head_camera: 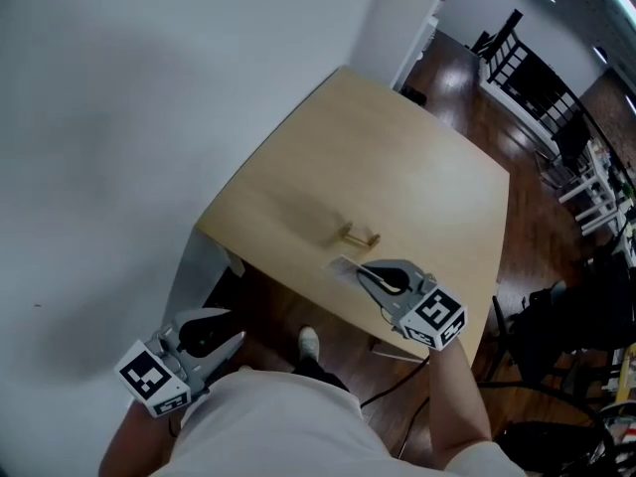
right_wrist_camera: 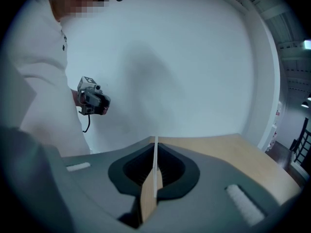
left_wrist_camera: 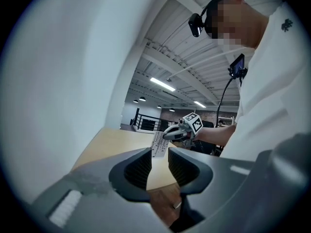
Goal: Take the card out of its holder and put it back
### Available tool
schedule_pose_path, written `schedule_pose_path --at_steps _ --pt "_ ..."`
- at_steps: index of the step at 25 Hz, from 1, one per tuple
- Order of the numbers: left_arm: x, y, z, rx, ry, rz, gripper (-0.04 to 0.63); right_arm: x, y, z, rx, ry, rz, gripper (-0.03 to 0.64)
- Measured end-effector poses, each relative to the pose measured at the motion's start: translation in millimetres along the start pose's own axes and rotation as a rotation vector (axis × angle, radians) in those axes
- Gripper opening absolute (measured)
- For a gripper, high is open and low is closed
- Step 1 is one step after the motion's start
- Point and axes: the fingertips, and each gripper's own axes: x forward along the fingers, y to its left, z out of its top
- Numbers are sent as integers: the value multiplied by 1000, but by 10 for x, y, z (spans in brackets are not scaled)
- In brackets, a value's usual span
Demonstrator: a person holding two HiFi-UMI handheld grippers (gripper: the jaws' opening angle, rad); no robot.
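One card (head_camera: 345,265) clamped in the right gripper (head_camera: 366,274) fingers, one holder (head_camera: 361,235) on the table (head_camera: 417,167), left gripper (head_camera: 233,343) fingers parted.

Bright even indoor light, ceiling strip lights (left_wrist_camera: 163,84) glowing, soft shadows on white wall (head_camera: 119,117), fisheye edges dark and blurred

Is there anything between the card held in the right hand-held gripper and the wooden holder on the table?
Nothing visible. The right hand-held gripper holds the card near the holder, with only bare table between them. The left hand-held gripper is off to the side.
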Motion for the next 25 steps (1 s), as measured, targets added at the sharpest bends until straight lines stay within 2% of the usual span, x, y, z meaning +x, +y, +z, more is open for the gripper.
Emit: schedule_pose_path --at_steps 6,12,18,25 --pt "-473 -99 -151 7 7 -43 115 -54 868 126 13 2 -6 20" --pt "-695 -214 -329 19 14 -86 114 -120 1408 189 13 -11 -28 20" --pt "-757 -317 -348 52 16 -99 110 -241 1628 226 -16 10 -38 20" --pt "-742 -393 -327 51 5 -119 123 -314 1554 203 8 -6 -58 21"
